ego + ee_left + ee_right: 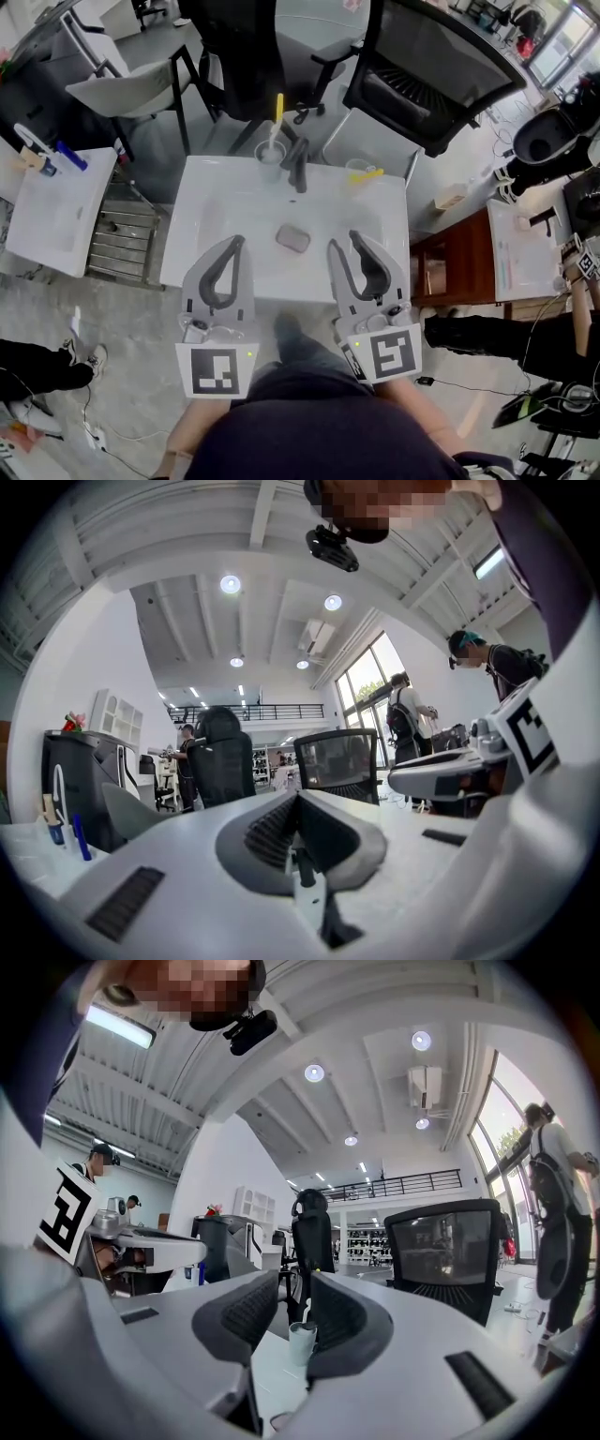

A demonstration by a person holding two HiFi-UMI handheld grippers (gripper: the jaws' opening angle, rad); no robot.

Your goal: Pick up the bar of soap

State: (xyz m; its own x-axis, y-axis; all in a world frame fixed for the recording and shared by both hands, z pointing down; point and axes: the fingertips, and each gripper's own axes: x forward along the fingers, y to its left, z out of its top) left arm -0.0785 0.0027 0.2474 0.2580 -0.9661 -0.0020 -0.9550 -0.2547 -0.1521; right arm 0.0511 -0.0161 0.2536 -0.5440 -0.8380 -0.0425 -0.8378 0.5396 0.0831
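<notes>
A grey bar of soap (292, 239) lies in the basin of the white sink (216, 187), in the head view only. My left gripper (235, 243) hovers over the sink's near left edge, left of the soap, with its jaws shut and empty; the left gripper view shows the left gripper (298, 799) with its pads meeting. My right gripper (344, 241) hovers to the right of the soap and is open with nothing between its fingers. In the right gripper view a gap shows in the right gripper (295, 1290). Neither gripper touches the soap.
A dark faucet (296, 164) stands at the sink's back. A cup (269, 153) with a yellow toothbrush (277, 111) is beside it, and a second cup (358, 172) to the right. Office chairs (441, 75) stand behind. A second sink (56, 211) is left, a wooden cabinet (459, 267) right.
</notes>
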